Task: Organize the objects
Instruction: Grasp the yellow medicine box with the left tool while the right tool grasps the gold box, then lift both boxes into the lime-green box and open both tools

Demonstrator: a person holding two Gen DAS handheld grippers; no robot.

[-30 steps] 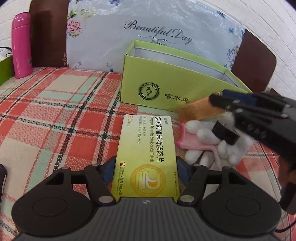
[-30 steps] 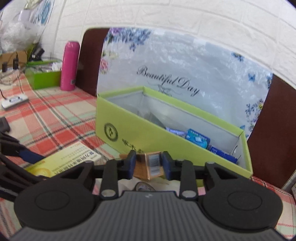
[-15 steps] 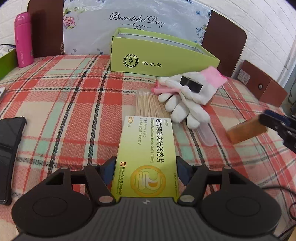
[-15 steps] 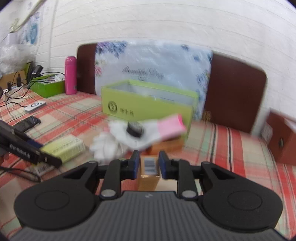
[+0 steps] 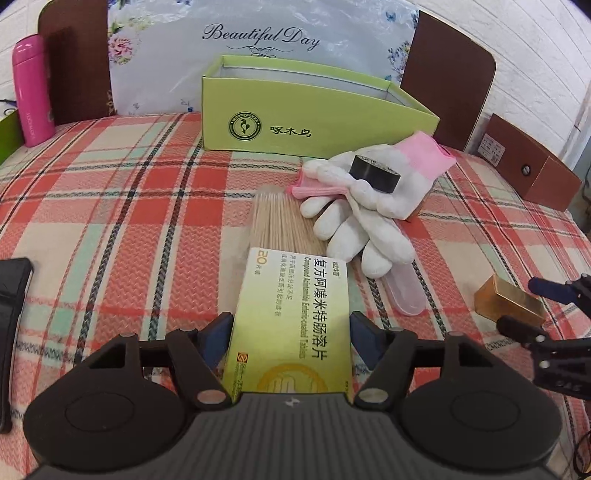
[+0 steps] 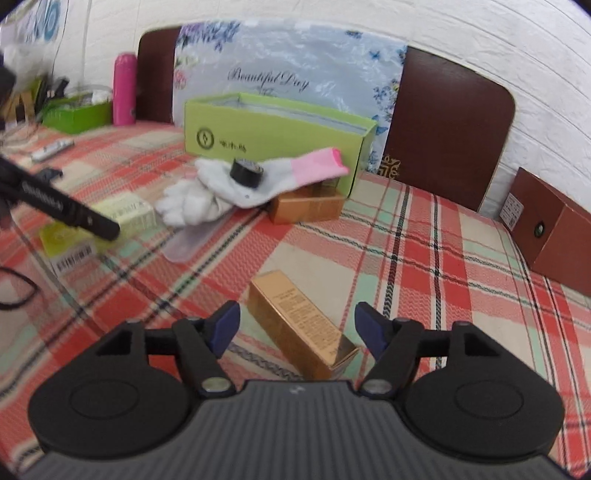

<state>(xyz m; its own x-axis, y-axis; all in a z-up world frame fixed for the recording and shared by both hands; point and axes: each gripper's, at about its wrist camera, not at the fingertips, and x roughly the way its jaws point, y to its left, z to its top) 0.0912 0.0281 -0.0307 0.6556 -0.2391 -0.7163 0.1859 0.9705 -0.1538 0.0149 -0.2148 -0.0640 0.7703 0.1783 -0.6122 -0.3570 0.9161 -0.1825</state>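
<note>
Plaid tablecloth point(image 5: 122, 206) in red, cream and mint covers the whole surface; white brick wall point(image 6: 369, 22) behind. At 12 o'clock in both views, an open green box point(image 5: 295, 114) stands on the cloth, in front of a floral "Beautiful Day" bag point(image 5: 258, 40) that leans against two dark brown chair backs point(image 6: 447, 125). Pink bottle point(image 5: 31, 88) at 10 o'clock, upright by the far edge. Brown carton point(image 6: 554, 229) at 2 o'clock near the wall.

Left gripper point(image 5: 290, 332) is clamped on a yellow-green medicine box point(image 5: 295, 325), blue pads pressing both long sides, box pointing to 12 o'clock. Just past it lies a bundle of thin wooden sticks point(image 5: 277, 218), partly under the box's far end. White gloves with pink cuffs point(image 5: 365, 206) sit at 1 o'clock, a black tape roll point(image 5: 375, 173) on top. Clear plastic piece point(image 5: 404, 288) pokes out below the gloves. Black phone-like slab point(image 5: 13, 295) at 9 o'clock.

Right gripper point(image 6: 297, 328) is opening; a gold box point(image 6: 299, 323) lies flat on the cloth between the fingers, pads clear of it on both sides, so released. Second gold box point(image 6: 306, 208) sits under the glove cuff beside the green box's corner. Green tray point(image 6: 77, 112) with clutter at 10 o'clock in the right view.
</note>
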